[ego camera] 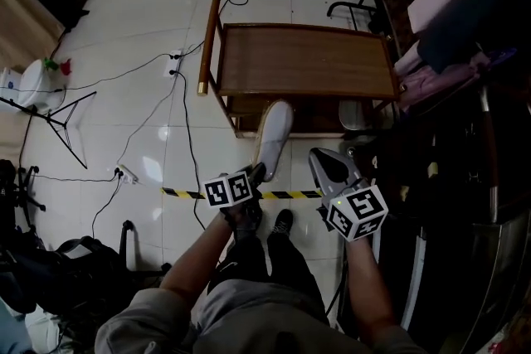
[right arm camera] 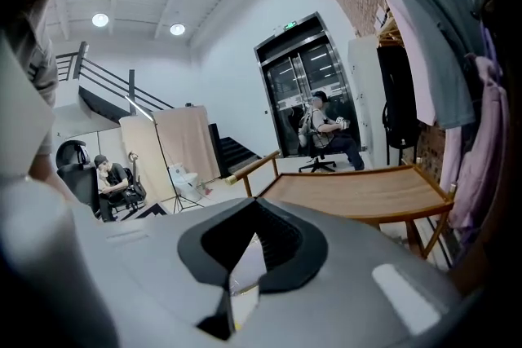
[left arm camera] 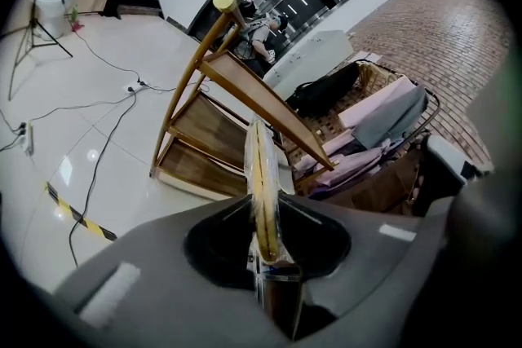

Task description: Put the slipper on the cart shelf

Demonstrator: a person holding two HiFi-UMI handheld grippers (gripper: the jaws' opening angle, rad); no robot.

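Left gripper: jaws clamped on the heel end of the slipper, which projects straight ahead of them with its far end toward the cart. In the left gripper view the slipper stands edge-on between the pads, sole vertical. That narrow hold is judged deliberate, since it leaves most of the length free ahead of the jaws to be slid onto a shelf. The cart lies ahead of and below these jaws, open shelf fronts facing them, and the slipper is not resting on any shelf. Right gripper: jaws drawn together with only a thin pale sliver between them, and nothing identifiable held. It sits beside the left gripper, with the cart's top shelf ahead and slightly to the right of its jaws. It has no evident role in the carry and is judged to be held clear as a spare. Assessment: the slipper is in transit and placement is outstanding. The next move needs the slipper turned flat and lowered.
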